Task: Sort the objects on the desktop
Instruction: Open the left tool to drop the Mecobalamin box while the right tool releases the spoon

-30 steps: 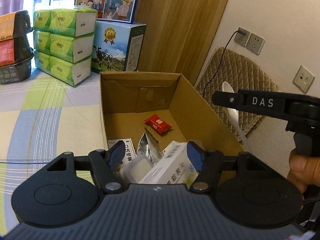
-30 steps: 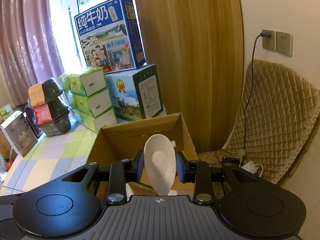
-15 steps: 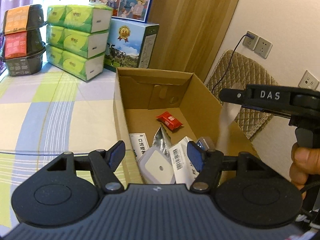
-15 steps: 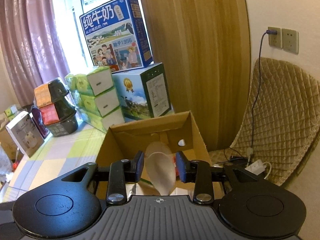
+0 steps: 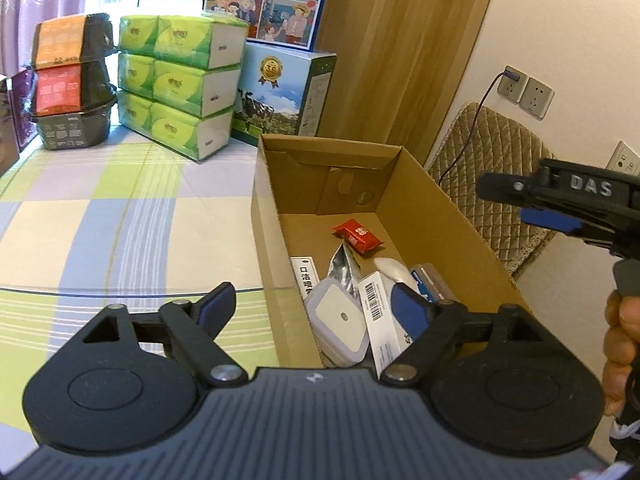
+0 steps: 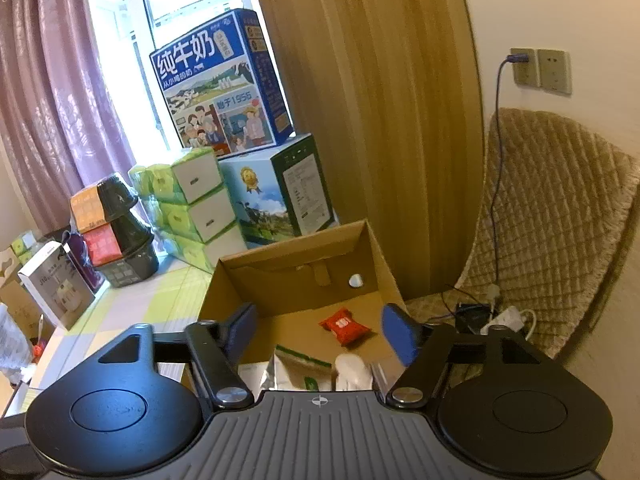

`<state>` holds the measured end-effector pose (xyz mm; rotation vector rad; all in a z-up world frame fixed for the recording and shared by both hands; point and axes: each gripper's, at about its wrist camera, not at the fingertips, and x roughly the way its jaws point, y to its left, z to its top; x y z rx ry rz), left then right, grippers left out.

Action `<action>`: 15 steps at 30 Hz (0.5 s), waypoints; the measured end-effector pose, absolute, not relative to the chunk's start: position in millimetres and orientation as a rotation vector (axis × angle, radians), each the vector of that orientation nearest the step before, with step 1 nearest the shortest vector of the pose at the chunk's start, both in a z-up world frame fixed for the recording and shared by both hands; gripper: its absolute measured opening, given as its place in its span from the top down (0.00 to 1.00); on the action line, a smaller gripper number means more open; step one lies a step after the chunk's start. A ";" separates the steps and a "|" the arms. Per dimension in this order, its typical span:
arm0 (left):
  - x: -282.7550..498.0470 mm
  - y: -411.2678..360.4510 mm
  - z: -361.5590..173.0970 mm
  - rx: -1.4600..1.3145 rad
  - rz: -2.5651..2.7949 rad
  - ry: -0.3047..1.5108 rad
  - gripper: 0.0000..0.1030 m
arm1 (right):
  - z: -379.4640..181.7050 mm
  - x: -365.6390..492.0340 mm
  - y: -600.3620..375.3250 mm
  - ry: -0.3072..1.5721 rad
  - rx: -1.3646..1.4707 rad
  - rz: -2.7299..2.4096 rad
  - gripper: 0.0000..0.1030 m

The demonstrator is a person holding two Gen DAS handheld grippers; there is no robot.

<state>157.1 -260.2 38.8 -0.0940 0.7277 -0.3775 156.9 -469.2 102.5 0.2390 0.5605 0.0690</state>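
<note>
Spoon (image 5: 390,269) lies in box (image 5: 448,208); only left view shows hand (image 5: 622,336).

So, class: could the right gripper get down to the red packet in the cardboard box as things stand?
Probably yes: the right gripper is open above the cardboard box, and the red packet lies uncovered on its floor.

The right gripper (image 6: 320,332), which was clamping a white spoon (image 6: 352,370) a second ago, is now standing wide open and empty, the spoon lying inside the cardboard box (image 6: 372,248) among the packets. The left gripper (image 5: 316,308) is drawing back, showing more of the checked tablecloth (image 5: 120,220).
</note>
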 end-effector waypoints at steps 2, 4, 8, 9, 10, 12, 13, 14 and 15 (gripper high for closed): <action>151.2 -257.0 41.8 -0.092 -0.365 0.725 0.12 | 103.4 145.6 -470.4 0.560 0.242 0.062 0.27; 144.8 -254.4 44.8 -0.091 -0.356 0.725 0.06 | 103.7 136.5 -469.7 0.566 0.234 0.061 0.22; 127.8 -252.4 53.4 -0.053 -0.331 0.702 0.02 | 104.4 118.2 -467.5 0.578 0.209 0.055 0.15; 124.7 -252.3 55.3 -0.045 -0.329 0.703 0.02 | 105.3 113.2 -467.4 0.580 0.206 0.054 0.13; 121.6 -252.2 57.0 -0.041 -0.327 0.703 0.01 | 105.7 108.8 -466.8 0.582 0.203 0.054 0.12; 114.3 -251.6 61.2 -0.034 -0.321 0.700 0.01 | 107.3 98.6 -465.6 0.587 0.195 0.054 0.07; 110.9 -251.3 63.0 -0.030 -0.318 0.698 0.01 | 108.0 94.1 -464.7 0.589 0.194 0.055 0.06; 106.8 -251.0 64.6 -0.027 -0.315 0.696 0.01 | 109.3 89.5 -463.6 0.592 0.193 0.059 0.05; 102.5 -250.7 66.3 -0.023 -0.311 0.692 0.01 | 110.3 84.8 -462.6 0.596 0.190 0.065 0.02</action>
